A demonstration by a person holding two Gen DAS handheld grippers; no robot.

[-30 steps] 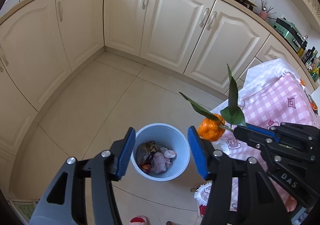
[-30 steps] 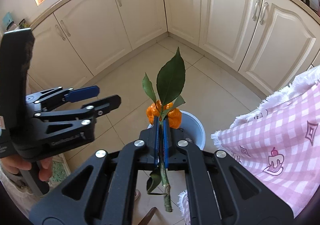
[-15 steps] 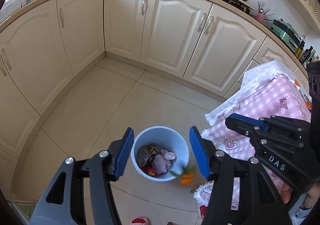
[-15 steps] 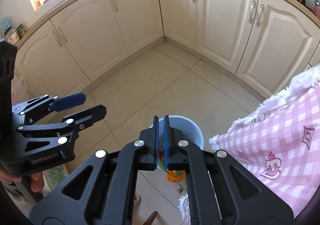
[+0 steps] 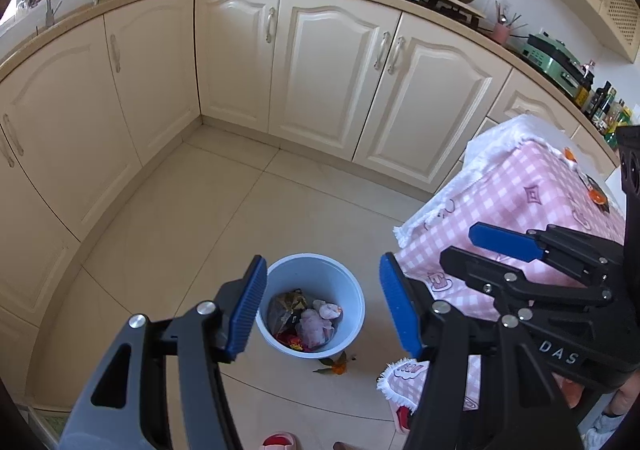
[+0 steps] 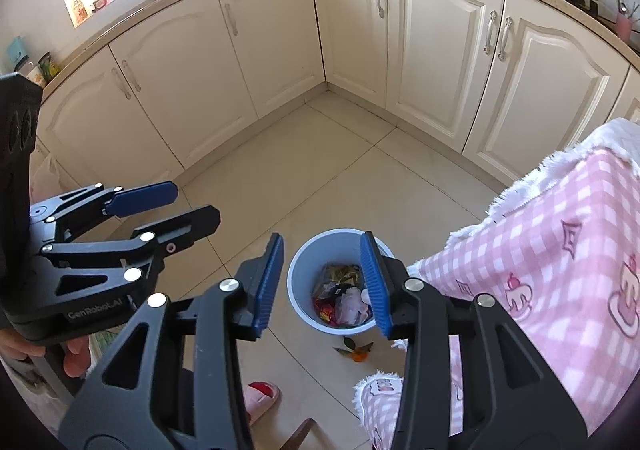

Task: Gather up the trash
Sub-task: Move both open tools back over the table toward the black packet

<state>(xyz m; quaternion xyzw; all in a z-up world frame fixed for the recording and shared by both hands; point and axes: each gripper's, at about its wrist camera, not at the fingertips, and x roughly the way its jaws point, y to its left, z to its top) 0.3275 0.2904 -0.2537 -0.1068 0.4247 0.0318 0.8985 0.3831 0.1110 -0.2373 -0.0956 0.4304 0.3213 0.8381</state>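
Note:
A light blue trash bin (image 5: 352,286) stands on the tile floor with wrappers and crumpled paper inside; it also shows in the right wrist view (image 6: 304,270). An orange peel with green leaves (image 5: 336,366) lies on the floor beside the bin, outside it, also seen in the right wrist view (image 6: 357,352). My left gripper (image 5: 322,310) is open and empty above the bin. My right gripper (image 6: 322,284) is open and empty above the bin, and it shows in the left wrist view (image 5: 492,250).
A table with a pink checked cloth (image 5: 532,205) stands right of the bin (image 6: 560,270). Cream cabinets (image 5: 328,69) line the far walls. A pink slipper (image 6: 260,396) is on the floor near me. More orange scraps (image 5: 598,197) lie on the cloth.
My right gripper opened and let go of the leafy orange peel. It fell past the bin's rim and landed on the floor beside the bin. Both grippers rose a little.

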